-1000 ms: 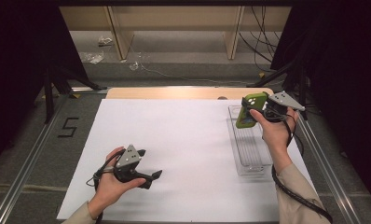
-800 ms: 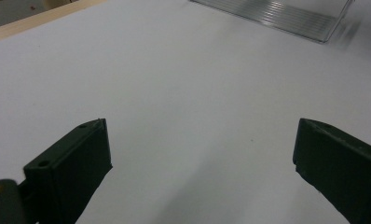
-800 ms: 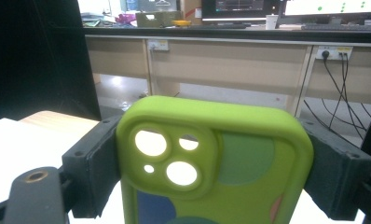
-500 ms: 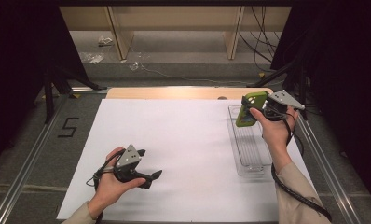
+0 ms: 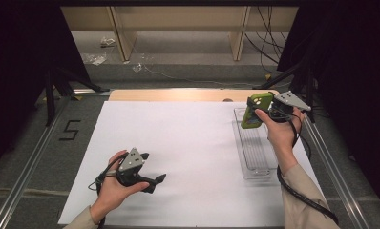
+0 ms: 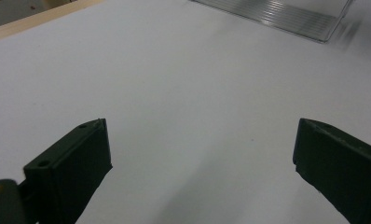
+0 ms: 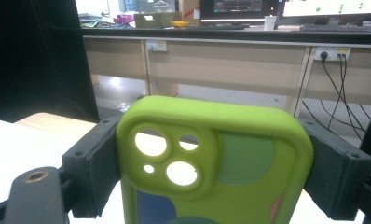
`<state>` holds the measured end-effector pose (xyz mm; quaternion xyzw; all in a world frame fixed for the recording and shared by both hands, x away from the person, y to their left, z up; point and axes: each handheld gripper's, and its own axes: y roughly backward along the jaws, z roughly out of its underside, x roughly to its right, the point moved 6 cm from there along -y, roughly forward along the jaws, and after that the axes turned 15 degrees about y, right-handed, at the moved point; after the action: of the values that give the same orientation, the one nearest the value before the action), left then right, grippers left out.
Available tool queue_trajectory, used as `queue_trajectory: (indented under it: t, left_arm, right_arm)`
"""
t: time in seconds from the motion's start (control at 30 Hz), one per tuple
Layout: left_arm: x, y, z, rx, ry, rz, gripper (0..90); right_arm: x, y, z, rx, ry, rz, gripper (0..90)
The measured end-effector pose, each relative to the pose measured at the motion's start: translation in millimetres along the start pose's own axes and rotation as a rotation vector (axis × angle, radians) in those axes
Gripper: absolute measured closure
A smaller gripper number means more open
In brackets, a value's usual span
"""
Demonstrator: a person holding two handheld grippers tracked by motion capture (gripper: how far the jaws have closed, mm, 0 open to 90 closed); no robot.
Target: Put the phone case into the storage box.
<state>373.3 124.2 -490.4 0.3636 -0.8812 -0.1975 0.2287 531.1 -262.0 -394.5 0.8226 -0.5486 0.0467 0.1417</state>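
The right gripper clamps a lime-green silicone phone case upright at upper right of the high view, directly over the far end of the clear ribbed plastic tray, whose long axis runs toward the bottom edge; the left gripper, gaping empty, sits far off at lower left.

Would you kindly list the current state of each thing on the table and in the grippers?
Green phone case: clamped across its width, held up above the far end of the tray.
Clear tray: empty, flat on the white sheet.
Right gripper: shut on the case.
Left gripper: open, nothing between its jaws, low over the white sheet.
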Motion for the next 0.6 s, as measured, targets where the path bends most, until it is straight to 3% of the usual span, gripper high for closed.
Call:
queue_trajectory:
  t: [0.6]
  left_arm:
    - [-0.2,-0.1,0.4,-0.003,0.000,0.000,3.6]
  right_arm:
    - [1.6,-6.9,1.1,0.000,-0.003,0.013,16.9]
